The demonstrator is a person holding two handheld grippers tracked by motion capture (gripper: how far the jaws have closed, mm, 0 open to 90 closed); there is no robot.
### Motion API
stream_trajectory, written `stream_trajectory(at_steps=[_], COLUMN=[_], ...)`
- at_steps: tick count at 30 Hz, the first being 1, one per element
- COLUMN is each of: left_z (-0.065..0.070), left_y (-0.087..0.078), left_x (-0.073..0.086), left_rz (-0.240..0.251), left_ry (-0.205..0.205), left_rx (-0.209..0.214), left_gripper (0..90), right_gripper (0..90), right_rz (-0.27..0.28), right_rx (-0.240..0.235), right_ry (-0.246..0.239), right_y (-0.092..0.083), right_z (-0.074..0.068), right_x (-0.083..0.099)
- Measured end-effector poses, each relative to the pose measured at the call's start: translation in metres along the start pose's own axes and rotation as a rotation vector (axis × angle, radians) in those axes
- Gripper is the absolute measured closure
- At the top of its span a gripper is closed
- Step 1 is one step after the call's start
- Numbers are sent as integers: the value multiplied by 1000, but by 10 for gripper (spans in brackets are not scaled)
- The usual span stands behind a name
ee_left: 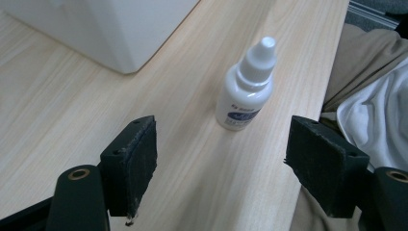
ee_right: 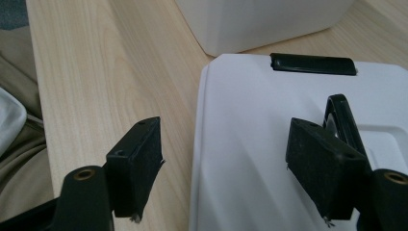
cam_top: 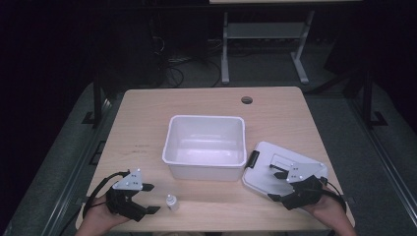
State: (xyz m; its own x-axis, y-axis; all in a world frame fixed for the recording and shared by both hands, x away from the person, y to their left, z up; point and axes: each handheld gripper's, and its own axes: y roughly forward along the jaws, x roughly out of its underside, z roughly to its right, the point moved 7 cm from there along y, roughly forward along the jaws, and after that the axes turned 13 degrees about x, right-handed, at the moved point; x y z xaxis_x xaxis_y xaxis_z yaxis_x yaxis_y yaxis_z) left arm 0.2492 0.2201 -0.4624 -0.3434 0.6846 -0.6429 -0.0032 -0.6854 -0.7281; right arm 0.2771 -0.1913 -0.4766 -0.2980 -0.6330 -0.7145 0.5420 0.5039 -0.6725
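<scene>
The small white dropper bottle (cam_top: 171, 202) stands upright on the desk (cam_top: 147, 123) near its front edge, at about 3 o'clock from the left tongs (cam_top: 149, 198), which gape wide and empty with the bottle just ahead of them and untouched. The right tongs (cam_top: 275, 183), equally wide and holding nothing, hover over the white lid (cam_top: 260, 172) lying flat at 3 o'clock from the open white bin (cam_top: 205, 167). The bottle is light and narrow-based, so a jaw nudging it off-centre would likely tip it, and it could roll off the near edge. Its label print is too blurred to read, and whether the right tongs touch the lid is unclear.
</scene>
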Motion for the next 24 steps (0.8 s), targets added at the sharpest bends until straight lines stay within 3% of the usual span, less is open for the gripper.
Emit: stream_trajectory(at_steps=[11,24], left_z=[7,9], left_y=[16,28], left_x=[-10,-18], left_rz=[-47,-85], left_ry=[40,69], left_rx=[41,61], left_gripper=[304,334], right_gripper=[276,276], right_rz=[-4,1], right_rx=[2,-6], right_ry=[2,-3], right_y=[0,-1], right_z=[1,-3], right_x=[1,0])
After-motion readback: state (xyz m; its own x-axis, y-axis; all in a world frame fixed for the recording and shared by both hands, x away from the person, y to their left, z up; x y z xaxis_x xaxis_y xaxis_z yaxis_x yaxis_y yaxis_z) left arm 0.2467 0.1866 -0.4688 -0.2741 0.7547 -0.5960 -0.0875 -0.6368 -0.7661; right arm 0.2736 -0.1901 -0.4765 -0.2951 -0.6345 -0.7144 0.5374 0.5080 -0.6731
